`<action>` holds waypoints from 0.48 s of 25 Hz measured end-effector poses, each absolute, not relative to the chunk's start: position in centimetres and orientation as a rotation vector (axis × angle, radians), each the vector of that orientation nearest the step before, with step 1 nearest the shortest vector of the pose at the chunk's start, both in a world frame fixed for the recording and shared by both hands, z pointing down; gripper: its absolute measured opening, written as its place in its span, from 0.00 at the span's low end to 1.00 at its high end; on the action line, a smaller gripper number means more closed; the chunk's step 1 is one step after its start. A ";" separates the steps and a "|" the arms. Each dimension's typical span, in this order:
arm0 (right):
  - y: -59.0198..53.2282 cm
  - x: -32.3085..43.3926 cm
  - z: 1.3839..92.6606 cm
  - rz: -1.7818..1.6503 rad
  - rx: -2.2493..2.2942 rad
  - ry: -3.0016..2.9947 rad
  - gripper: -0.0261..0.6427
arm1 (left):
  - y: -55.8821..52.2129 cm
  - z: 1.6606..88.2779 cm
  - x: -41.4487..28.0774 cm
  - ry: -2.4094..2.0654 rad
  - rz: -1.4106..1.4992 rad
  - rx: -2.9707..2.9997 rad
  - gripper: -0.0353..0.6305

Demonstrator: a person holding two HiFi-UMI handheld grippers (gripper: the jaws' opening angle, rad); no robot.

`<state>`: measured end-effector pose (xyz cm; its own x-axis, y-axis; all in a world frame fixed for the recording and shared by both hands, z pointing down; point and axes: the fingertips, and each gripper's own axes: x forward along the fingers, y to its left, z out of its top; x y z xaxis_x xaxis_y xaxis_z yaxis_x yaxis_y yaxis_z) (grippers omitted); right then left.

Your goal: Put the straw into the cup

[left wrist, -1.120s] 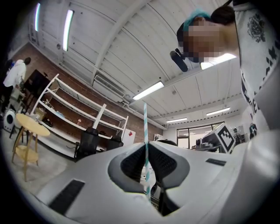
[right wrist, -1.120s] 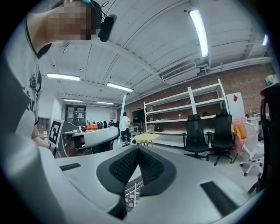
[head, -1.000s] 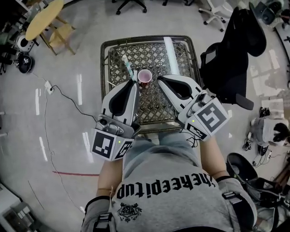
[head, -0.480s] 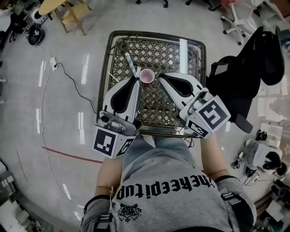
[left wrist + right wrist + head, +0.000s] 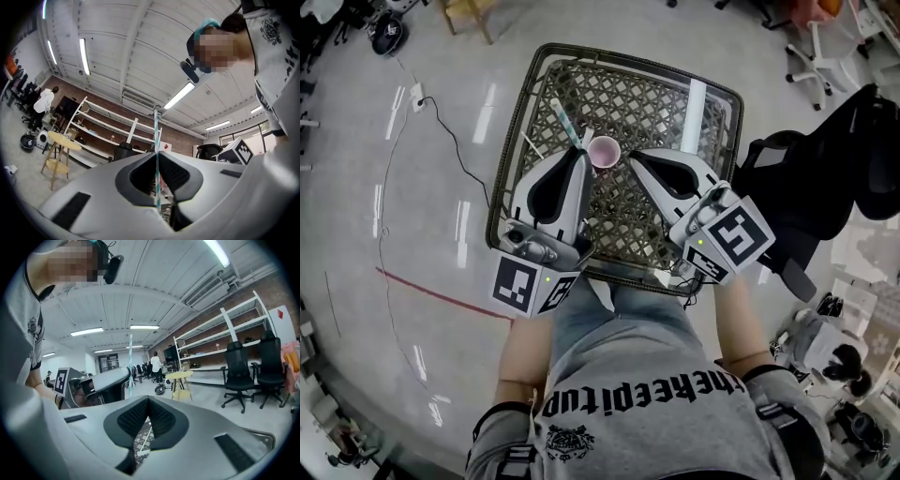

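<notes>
A small pink cup [image 5: 603, 150] stands upright on the lattice-topped table [image 5: 656, 94]. A white straw with teal stripes [image 5: 565, 122] slants up and away to the left of the cup. My left gripper [image 5: 582, 155] is shut on its lower part, just left of the cup. In the left gripper view the straw [image 5: 156, 140] rises upright from between the closed jaws of that gripper [image 5: 157, 157]. My right gripper [image 5: 631, 157] sits just right of the cup; in the right gripper view this gripper [image 5: 149, 400] is shut with nothing in it.
A thin white stick [image 5: 534, 147] lies on the table left of my left gripper. A black office chair [image 5: 825, 187] stands close to the table's right side. A cable [image 5: 441, 122] runs over the floor at the left. The table's rim [image 5: 508, 159] is a raised dark frame.
The head view has shifted, so the table sits further right and tilted in the frame. Both grippers, the straw and the cup keep the same places relative to each other.
</notes>
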<state>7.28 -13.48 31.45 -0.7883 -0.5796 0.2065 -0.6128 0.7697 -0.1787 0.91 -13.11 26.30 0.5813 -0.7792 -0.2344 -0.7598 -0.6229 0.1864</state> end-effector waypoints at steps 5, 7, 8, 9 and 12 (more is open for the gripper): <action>-13.8 7.3 32.8 0.391 0.909 -2.824 0.06 | -14.2 28.3 1.3 -1.382 -0.435 2.697 0.13; -14.0 7.4 33.3 0.405 0.896 -2.824 0.06 | -14.7 29.2 1.5 -1.394 -0.426 2.683 0.13; -14.1 7.5 33.6 0.414 0.891 -2.824 0.06 | -15.0 29.7 1.6 -1.402 -0.420 2.679 0.13; -14.2 7.6 33.9 0.421 0.885 -2.823 0.06 | -15.3 30.2 1.8 -1.410 -0.414 2.675 0.13; -14.7 7.7 35.2 0.436 0.869 -2.818 0.06 | -16.3 32.1 1.9 -1.433 -0.397 2.657 0.13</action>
<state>7.67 -14.72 35.25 -0.8182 -0.5243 0.2359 -0.5711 0.7885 -0.2283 1.86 -16.25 32.12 0.5242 -0.8320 -0.1814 -0.8068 -0.5534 0.2069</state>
